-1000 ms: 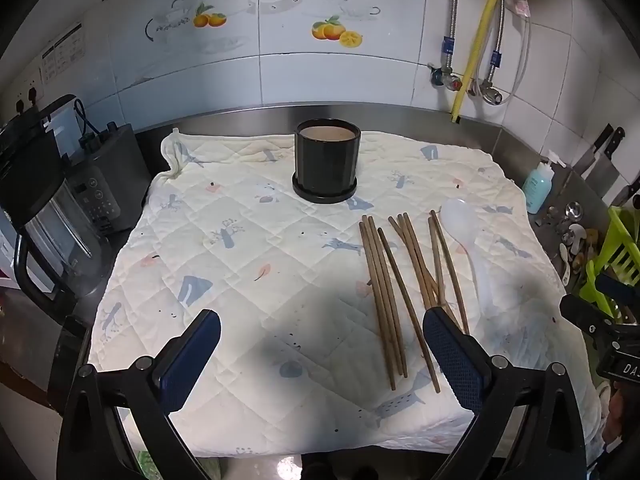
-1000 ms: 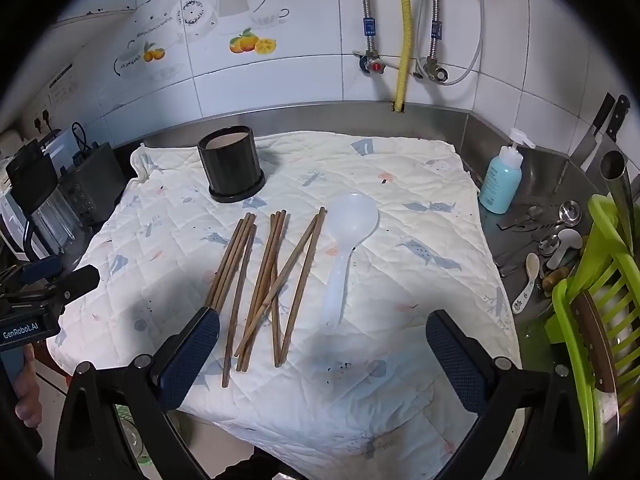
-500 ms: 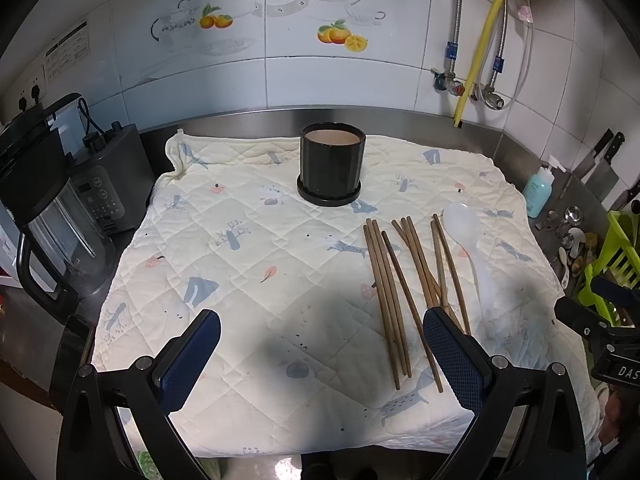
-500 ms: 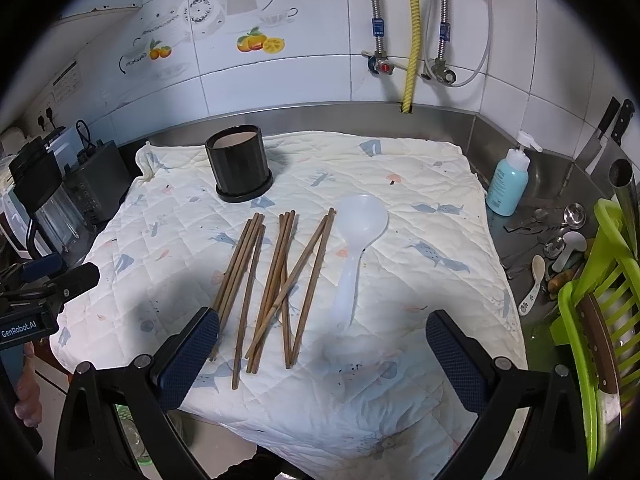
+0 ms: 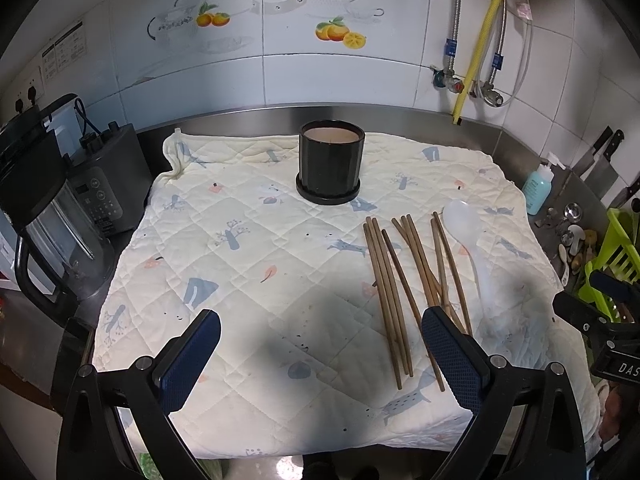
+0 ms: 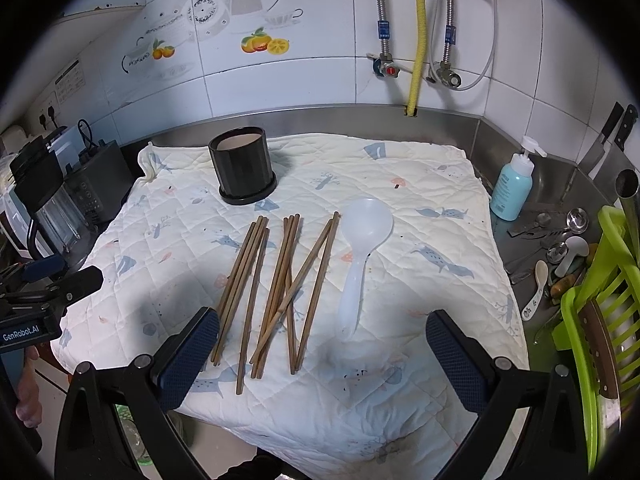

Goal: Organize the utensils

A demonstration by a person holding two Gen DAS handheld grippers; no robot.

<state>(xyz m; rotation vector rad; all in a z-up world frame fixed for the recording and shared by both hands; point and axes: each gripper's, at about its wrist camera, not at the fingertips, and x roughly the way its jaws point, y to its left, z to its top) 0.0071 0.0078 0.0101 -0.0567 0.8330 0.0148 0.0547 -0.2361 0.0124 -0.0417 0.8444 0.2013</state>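
Observation:
Several brown chopsticks (image 5: pixel 404 284) (image 6: pixel 276 284) lie loosely side by side on a quilted cloth (image 5: pixel 248 248) (image 6: pixel 420 208). A white plastic rice spoon (image 5: pixel 470 240) (image 6: pixel 360 252) lies just right of them, bowl towards the wall. A black ribbed holder (image 5: pixel 331 166) (image 6: pixel 242 170) stands upright on its saucer at the back of the cloth; nothing sticks out of its top. My left gripper (image 5: pixel 318 354) hangs open above the cloth's near edge, left of the chopsticks. My right gripper (image 6: pixel 322 354) is open too, above the near ends of the chopsticks and the spoon handle.
A blender jug and a dark appliance (image 5: pixel 100 184) stand left of the cloth. To the right are a blue soap bottle (image 6: pixel 512 188), loose spoons in a steel sink area (image 6: pixel 560 240), a green dish rack (image 6: pixel 600 320) and knives (image 6: pixel 612 132). Pipes and valves (image 6: pixel 416 68) hang on the tiled wall.
Both grippers have drifted slightly, so the cloth and utensils shift a little right in each view. Nothing was taken hold of; both stay open.

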